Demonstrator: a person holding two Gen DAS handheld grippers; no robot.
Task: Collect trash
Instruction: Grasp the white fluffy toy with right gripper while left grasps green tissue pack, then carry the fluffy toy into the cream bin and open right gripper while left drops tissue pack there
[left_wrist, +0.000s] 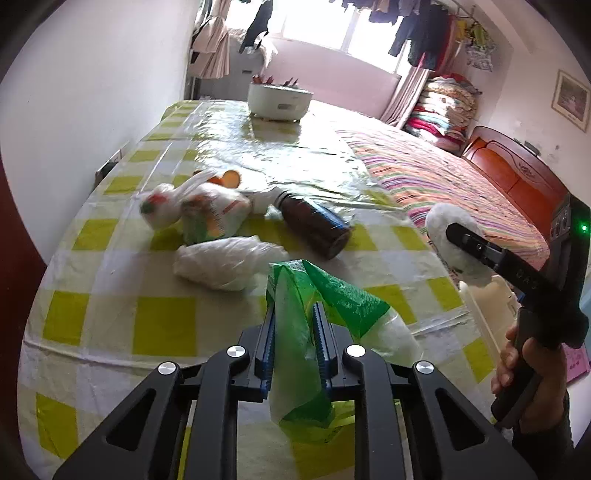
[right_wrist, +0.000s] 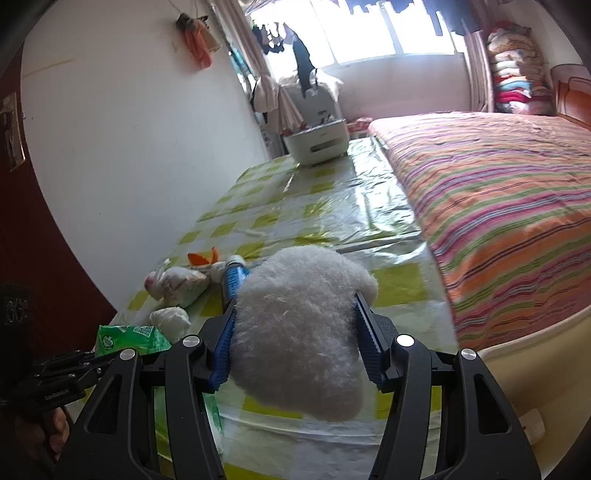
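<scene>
My left gripper is clenched on the green plastic bag, which hangs between its pads above the checked tablecloth. My right gripper grasps the white fluffy wad. At eleven o'clock lie knotted white bags and a dark bottle.

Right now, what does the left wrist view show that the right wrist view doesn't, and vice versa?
Left wrist only: the dark brown bottle in full, lying on its side, and the hand holding the right gripper.
Right wrist only: the orange cloth hanging on the wall.
Both: the thin green plastic bag pinched in the left gripper, the fluffy white wad in the right gripper, and the white pot.
</scene>
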